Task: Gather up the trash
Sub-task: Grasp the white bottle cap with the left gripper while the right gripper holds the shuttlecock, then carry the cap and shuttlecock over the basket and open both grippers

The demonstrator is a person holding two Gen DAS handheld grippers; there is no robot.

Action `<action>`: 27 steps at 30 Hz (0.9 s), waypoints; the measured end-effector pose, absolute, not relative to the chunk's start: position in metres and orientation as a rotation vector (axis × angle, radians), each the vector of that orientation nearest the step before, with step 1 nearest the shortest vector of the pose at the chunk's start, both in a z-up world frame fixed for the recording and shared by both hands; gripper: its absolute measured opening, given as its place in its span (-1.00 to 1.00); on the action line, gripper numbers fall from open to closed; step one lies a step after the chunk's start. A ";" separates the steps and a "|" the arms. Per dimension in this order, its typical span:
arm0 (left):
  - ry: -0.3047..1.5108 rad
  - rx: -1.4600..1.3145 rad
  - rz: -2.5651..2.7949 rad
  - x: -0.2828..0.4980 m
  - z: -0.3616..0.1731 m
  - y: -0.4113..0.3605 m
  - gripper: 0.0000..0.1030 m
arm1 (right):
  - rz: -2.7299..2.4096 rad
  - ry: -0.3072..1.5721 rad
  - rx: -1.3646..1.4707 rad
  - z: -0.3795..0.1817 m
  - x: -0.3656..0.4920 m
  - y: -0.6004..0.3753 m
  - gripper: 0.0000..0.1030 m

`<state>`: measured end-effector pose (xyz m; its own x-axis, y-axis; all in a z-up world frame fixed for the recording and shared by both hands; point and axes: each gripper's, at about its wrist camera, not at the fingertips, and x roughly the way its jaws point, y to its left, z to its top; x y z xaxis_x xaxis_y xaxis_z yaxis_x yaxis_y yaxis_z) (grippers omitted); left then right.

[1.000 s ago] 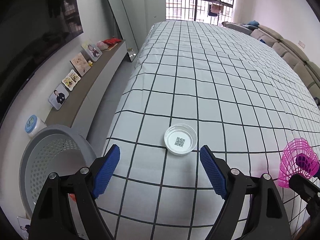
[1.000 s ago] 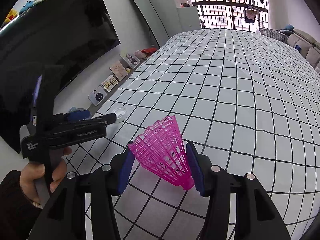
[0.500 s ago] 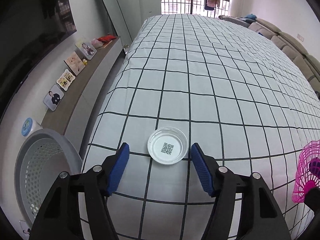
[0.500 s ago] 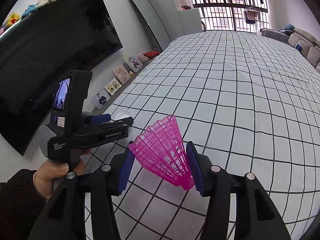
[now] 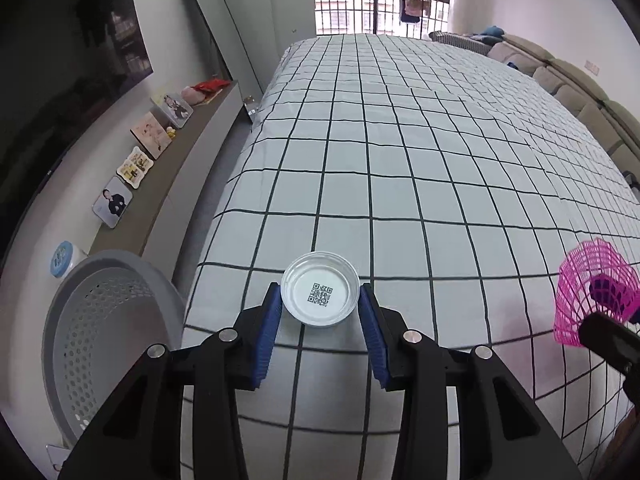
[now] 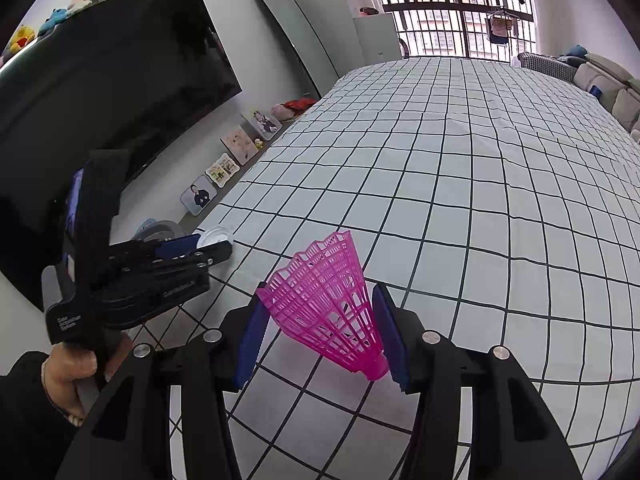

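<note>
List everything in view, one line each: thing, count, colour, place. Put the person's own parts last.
lid: 1, clear with a printed code, on the bed's near edge, between the left jaws
shuttlecock: 1, pink, between the right pads
bedspread: 1, white with black grid
basket: 1, grey, perforated, beside the bed
photo plaques: 4, on the side shelf
left gripper: black, blue pads, closing around the lid
right gripper: black, blue pads, gripping the shuttlecock
hand: 1, holding the left gripper
</note>
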<state>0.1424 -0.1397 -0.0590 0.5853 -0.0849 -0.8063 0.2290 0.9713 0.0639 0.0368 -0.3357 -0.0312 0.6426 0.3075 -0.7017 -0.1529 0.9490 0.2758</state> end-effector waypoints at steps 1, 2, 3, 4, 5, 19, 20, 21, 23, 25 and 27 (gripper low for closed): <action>0.927 0.171 -0.183 0.138 -0.057 -0.137 -0.25 | 0.263 0.837 0.199 -0.032 0.037 -0.335 -0.02; 0.925 0.177 -0.181 0.133 -0.056 -0.134 -0.25 | 0.262 0.841 0.200 -0.033 0.037 -0.335 -0.02; 0.920 0.185 -0.177 0.128 -0.054 -0.131 -0.25 | 0.261 0.844 0.203 -0.034 0.037 -0.335 -0.02; 0.915 0.191 -0.177 0.123 -0.052 -0.128 -0.25 | 0.263 0.848 0.207 -0.036 0.038 -0.334 -0.02; 0.910 0.194 -0.178 0.118 -0.050 -0.126 -0.25 | 0.263 0.850 0.207 -0.036 0.039 -0.333 -0.02; 0.809 0.202 -0.187 0.063 -0.015 -0.078 -0.25 | 0.285 0.819 0.127 -0.010 0.030 -0.290 -0.02; 0.805 0.202 -0.187 0.061 -0.013 -0.074 -0.25 | 0.296 0.817 0.120 -0.008 0.028 -0.284 -0.02; 0.801 0.200 -0.184 0.058 -0.012 -0.070 -0.25 | 0.308 0.813 0.113 -0.005 0.027 -0.277 -0.02; 0.792 0.194 -0.179 0.053 -0.009 -0.061 -0.25 | 0.334 0.810 0.101 -0.001 0.025 -0.262 -0.02; 0.785 0.180 -0.172 0.047 -0.006 -0.050 -0.25 | 0.359 0.811 0.094 0.001 0.025 -0.248 -0.02; 0.781 0.169 -0.162 0.043 -0.005 -0.040 -0.25 | 0.390 0.811 0.095 0.003 0.026 -0.233 -0.02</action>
